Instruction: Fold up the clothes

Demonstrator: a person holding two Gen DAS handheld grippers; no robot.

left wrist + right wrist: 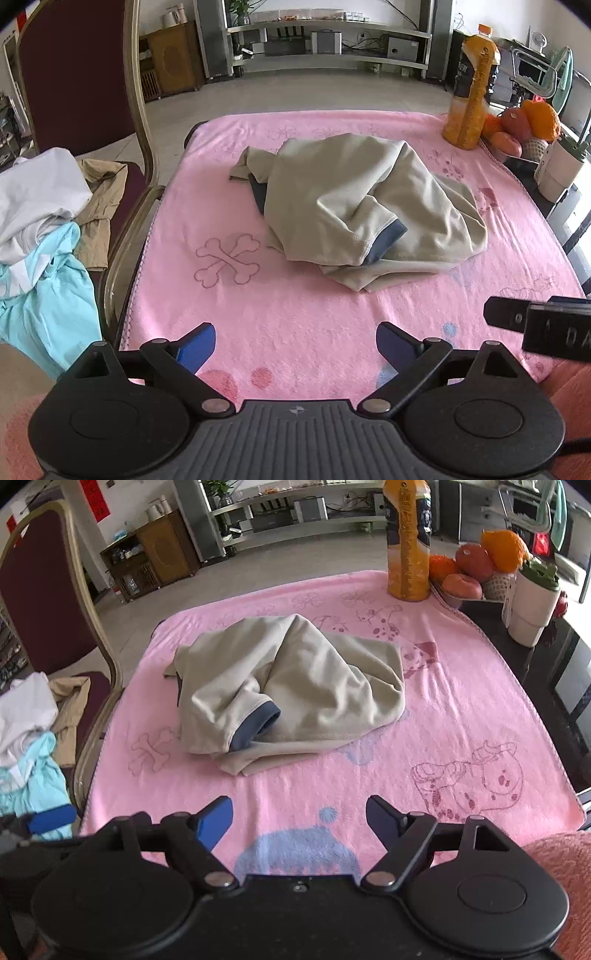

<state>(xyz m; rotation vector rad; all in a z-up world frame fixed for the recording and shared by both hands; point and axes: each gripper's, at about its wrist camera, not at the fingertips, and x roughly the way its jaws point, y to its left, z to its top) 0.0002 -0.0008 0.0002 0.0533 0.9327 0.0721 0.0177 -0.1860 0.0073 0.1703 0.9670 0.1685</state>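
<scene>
I've got 1 crumpled beige T-shirt with navy-blue sleeve cuffs (354, 206) lying bunched mid-table on the pink fleece blanket printed w/ bones and spotted dogs (295, 325), which covers the table. My left tongs (295, 347) sit over the near edge, blue-padded fingers spread wide, nothing in them. Right tongs (299, 821) same: wide open, empty, near edge, a bit right of the left pair; their black tip pokes into the left cam at far right.

Around it: far right corner of the blanket, 1 tall orange juice bottle w/ dark label (471, 88), upright, well apart from the shirt. Just right of it, a dish of orange and red fruit (476, 563); I count abt 4-5 pcs, can't be sure. Next to that, 1 white plastic pot w/ green plant (533, 602).

Left of the table, 1 maroon padded chair w/ gold metal frame (74, 74) holding a clothes heap: 1 white garment (37, 195), 1 light-blue one (48, 288), 1 tan one (101, 195). Nothing lies between tongs and shirt, just open blanket.
</scene>
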